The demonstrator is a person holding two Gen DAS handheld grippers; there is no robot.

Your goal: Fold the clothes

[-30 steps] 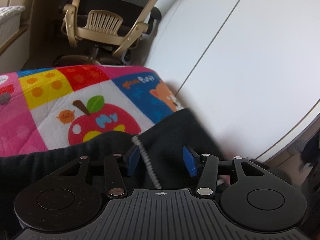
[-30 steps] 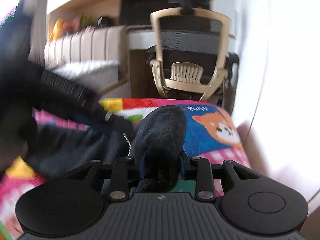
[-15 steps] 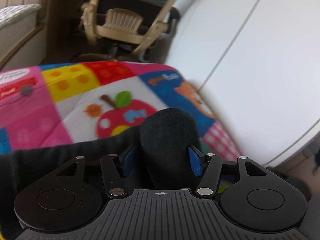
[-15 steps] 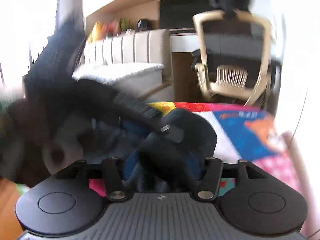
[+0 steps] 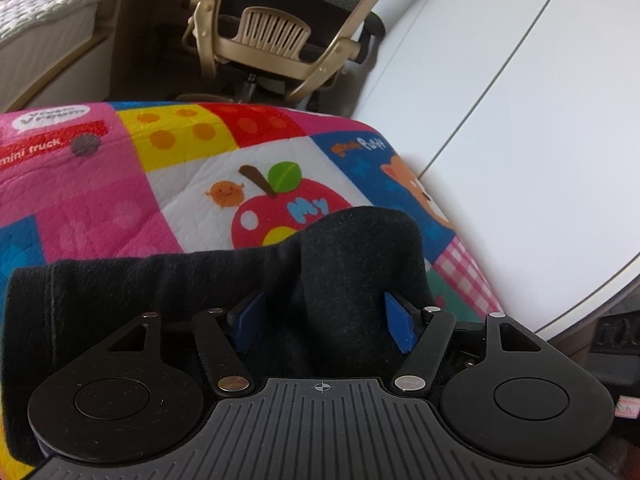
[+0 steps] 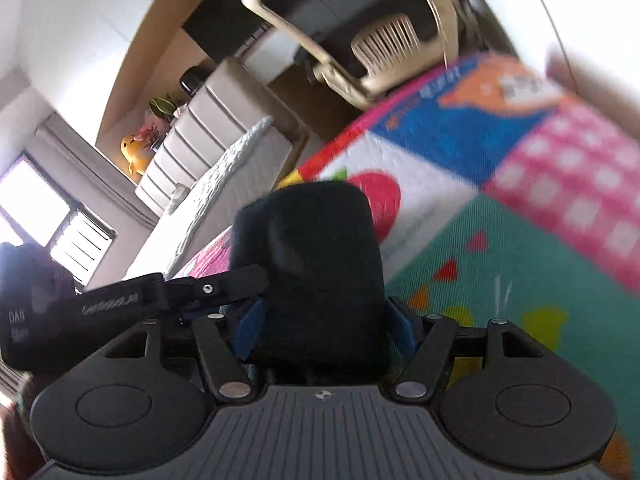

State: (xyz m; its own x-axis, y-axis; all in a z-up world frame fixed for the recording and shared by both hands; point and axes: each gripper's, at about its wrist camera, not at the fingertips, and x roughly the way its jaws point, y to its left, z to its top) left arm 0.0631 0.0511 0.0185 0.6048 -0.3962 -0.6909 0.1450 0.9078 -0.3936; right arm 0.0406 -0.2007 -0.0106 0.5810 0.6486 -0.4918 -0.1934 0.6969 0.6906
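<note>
A black garment (image 5: 360, 264) lies folded on a colourful patchwork play mat (image 5: 200, 184), with a thick rounded fold standing up at its right end. My left gripper (image 5: 324, 324) straddles that fold. Its jaws are opening and the blue pads (image 5: 400, 328) stand a little off the cloth. In the tilted right wrist view the same dark fold (image 6: 316, 248) fills the gap of my right gripper (image 6: 324, 328), and both pads press on its sides. One black finger (image 6: 240, 280) of the left gripper reaches in from the left and touches the fold.
A beige office chair (image 5: 272, 36) stands past the mat's far edge. White cupboard doors (image 5: 520, 120) run along the right. A white mattress (image 5: 44, 20) lies at the far left, and a window (image 6: 40, 208) shows in the right wrist view.
The flat zipper edge between the left pads has given way to a thick fold, and those jaws are wider. The right view has rolled, and its fold has grown wider.
</note>
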